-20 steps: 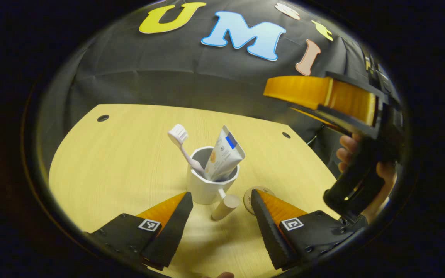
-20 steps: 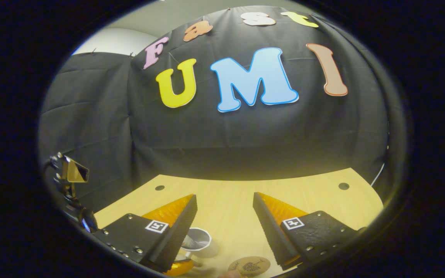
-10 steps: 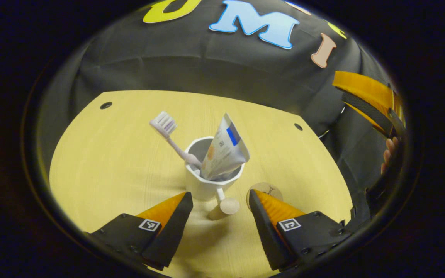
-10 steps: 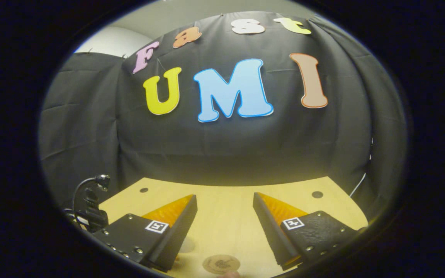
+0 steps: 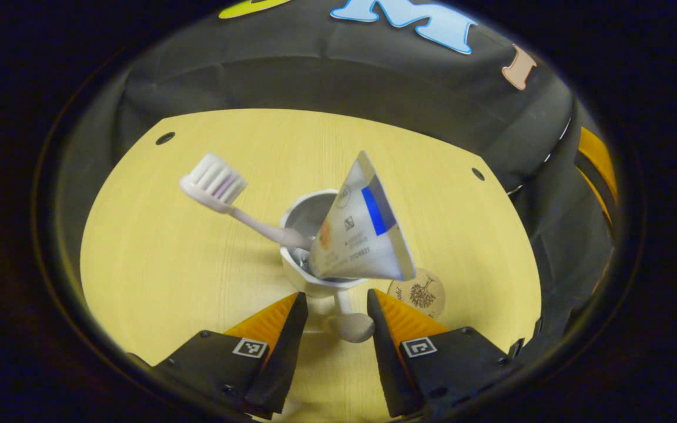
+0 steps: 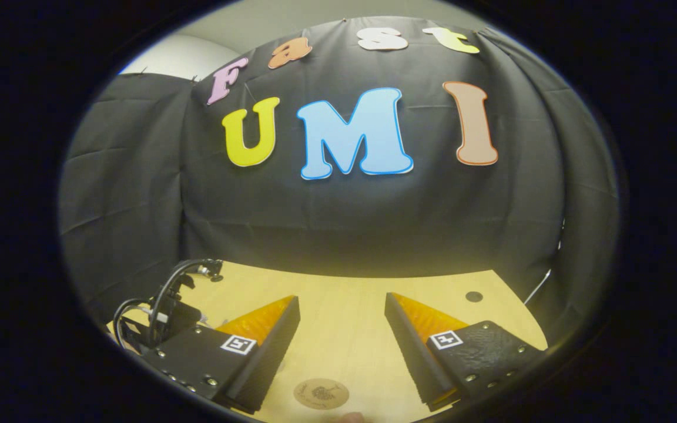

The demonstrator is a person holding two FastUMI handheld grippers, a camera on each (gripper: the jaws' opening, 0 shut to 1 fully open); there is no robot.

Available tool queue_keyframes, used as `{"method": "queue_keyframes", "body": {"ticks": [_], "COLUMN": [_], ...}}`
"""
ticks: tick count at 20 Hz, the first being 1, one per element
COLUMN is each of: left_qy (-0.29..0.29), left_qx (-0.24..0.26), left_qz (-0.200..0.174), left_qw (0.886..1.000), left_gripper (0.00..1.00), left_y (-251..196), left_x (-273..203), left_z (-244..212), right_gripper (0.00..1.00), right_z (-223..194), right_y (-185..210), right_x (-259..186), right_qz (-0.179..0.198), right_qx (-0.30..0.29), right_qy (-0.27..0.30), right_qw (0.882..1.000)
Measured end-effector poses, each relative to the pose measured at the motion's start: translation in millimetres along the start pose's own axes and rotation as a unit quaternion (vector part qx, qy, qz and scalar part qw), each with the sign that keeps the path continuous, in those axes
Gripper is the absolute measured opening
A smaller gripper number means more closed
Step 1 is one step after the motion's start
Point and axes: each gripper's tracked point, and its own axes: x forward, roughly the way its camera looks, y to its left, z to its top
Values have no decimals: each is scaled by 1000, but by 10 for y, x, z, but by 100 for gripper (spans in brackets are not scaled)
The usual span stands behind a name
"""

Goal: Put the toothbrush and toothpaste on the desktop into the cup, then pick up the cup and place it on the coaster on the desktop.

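Observation:
A white cup stands on the wooden table in the left gripper view. A pale toothbrush leans out of it to the left, and a white toothpaste tube with a blue patch leans right. The cup's wooden handle lies between the fingers of my left gripper. The jaws are narrow, with a gap still showing on the handle's left side. A round coaster lies just right of the cup. My right gripper hovers open over the table, with the coaster below it.
The table's far edge with two cable holes meets the black cloth wall. Part of the right gripper's body shows at the far right of the left gripper view. The left gripper's body and cable show at the lower left of the right gripper view.
My left gripper moved forward and its jaws narrowed around the cup's handle. The right gripper drew back toward the right, away from the cup.

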Motion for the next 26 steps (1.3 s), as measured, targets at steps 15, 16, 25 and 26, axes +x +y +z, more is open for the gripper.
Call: {"method": "queue_keyframes", "body": {"ticks": [15, 16, 25, 26], "left_qy": [22, 17, -6, -11], "left_qx": [48, 47, 52, 59], "left_qz": [65, 66, 38, 37], "left_qw": [996, 997, 998, 998], "left_gripper": [29, 29, 24, 23], "left_y": [25, 28, -37, -33], "left_x": [1, -2, -63, -60], "left_z": [-75, -67, -8, 14], "right_gripper": [92, 87, 87, 87], "right_z": [-154, -158, -152, -142], "right_y": [-220, -231, -363, -382], "right_x": [-126, -136, -224, -241], "right_qz": [-8, -9, -16, -18], "right_qx": [7, 8, 9, 9], "right_qy": [18, 19, 16, 16], "right_qw": [1000, 1000, 1000, 1000]}}
